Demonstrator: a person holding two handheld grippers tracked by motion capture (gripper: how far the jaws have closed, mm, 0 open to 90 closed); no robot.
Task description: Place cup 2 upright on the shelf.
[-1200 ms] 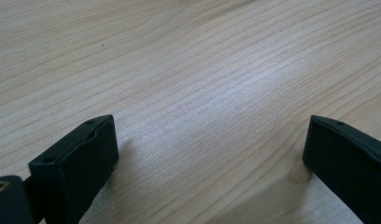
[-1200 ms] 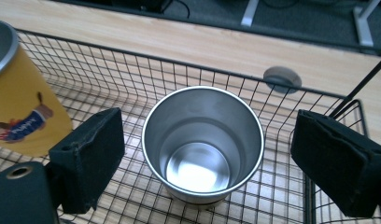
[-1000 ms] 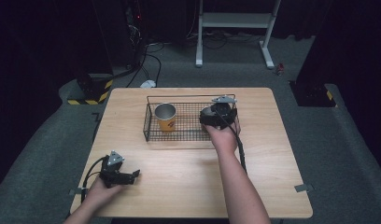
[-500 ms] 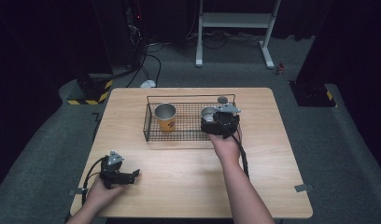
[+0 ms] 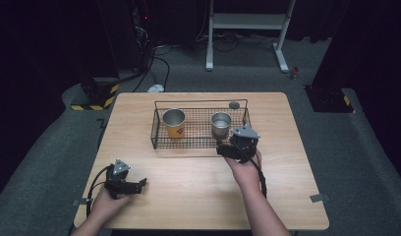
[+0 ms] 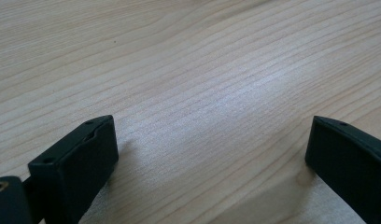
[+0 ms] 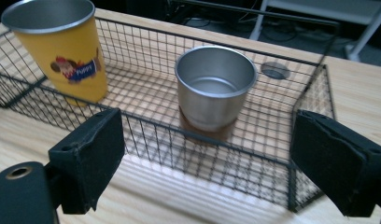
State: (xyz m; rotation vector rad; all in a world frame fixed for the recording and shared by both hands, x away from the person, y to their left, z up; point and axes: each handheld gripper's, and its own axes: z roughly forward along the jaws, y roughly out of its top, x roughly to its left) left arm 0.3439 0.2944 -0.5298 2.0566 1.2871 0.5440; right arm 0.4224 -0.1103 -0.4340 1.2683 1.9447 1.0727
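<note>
Steel cup (image 7: 215, 88) and yellow cup (image 7: 62, 49) are held upright in wire basket (image 7: 254, 158). Right gripper (image 7: 207, 163) is spread wide, empty, just outside the basket; left gripper (image 6: 207, 163) likewise released over the table (image 6: 202, 70).

The pale wooden worktop (image 5: 198, 196), rectangular with rounded corners, shows an even lengthwise grain. Directly on it stands a black wire basket (image 5: 201, 142), low-walled and rectangular, just ahead of the right tool (image 5: 227, 149), whose jaws are spread wide outside the basket's near wall. Beyond the basket's far right corner, farther from that tool, a small round grey disc (image 5: 233, 104) lies flat on the wood; in the right gripper view the same disc (image 7: 274, 70) shows through the mesh behind the basket. The left tool (image 5: 139, 184) rests low on the worktop's near left part, well apart from the basket, jaws open over bare wood (image 6: 202, 93).
</note>
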